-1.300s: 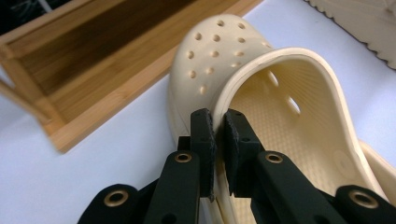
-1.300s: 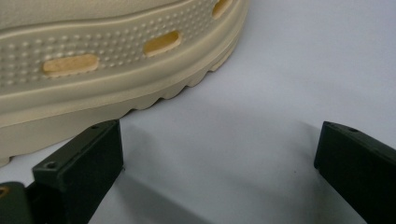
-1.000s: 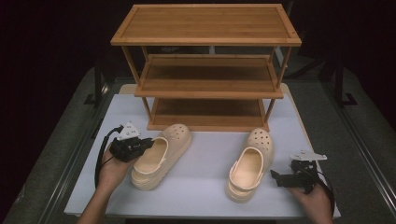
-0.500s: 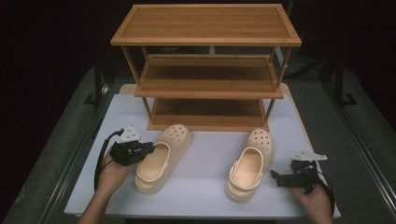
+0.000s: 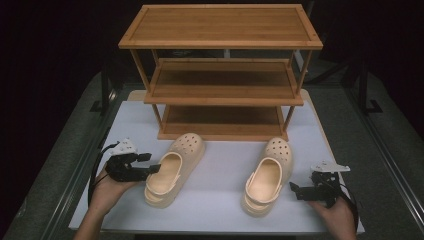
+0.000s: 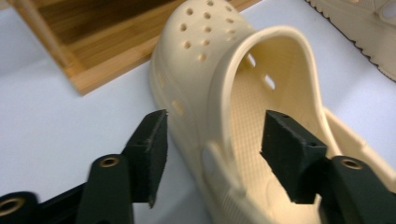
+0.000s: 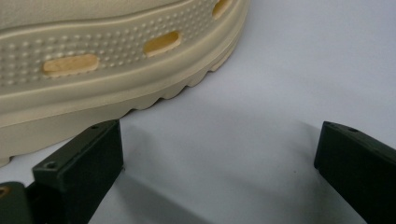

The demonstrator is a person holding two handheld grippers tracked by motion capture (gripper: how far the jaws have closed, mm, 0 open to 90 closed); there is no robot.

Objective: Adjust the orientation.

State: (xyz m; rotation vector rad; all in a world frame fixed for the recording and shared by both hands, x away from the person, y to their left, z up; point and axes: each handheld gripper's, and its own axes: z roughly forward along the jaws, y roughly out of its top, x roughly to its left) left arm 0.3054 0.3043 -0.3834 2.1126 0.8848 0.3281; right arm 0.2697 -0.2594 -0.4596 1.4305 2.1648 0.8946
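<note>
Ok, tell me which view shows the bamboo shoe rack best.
The high view: the bamboo shoe rack appears whole there, all three shelves, standing behind both clogs. The left gripper view catches just a corner of its bottom shelf. The right gripper view looks at a clog's sole instead.

Looking down and forward from above the near edge of the bench [image 5: 220, 210]. Riding close on each claw, facing along its jaws. Shared between high and left views: left clog [image 5: 172, 170] [image 6: 243, 116].

Two clogs side by side on table [image 5: 220, 210], left clog [image 5: 175, 167], right clog [image 5: 267, 175]; shelf rack [image 5: 220, 75] behind.
</note>
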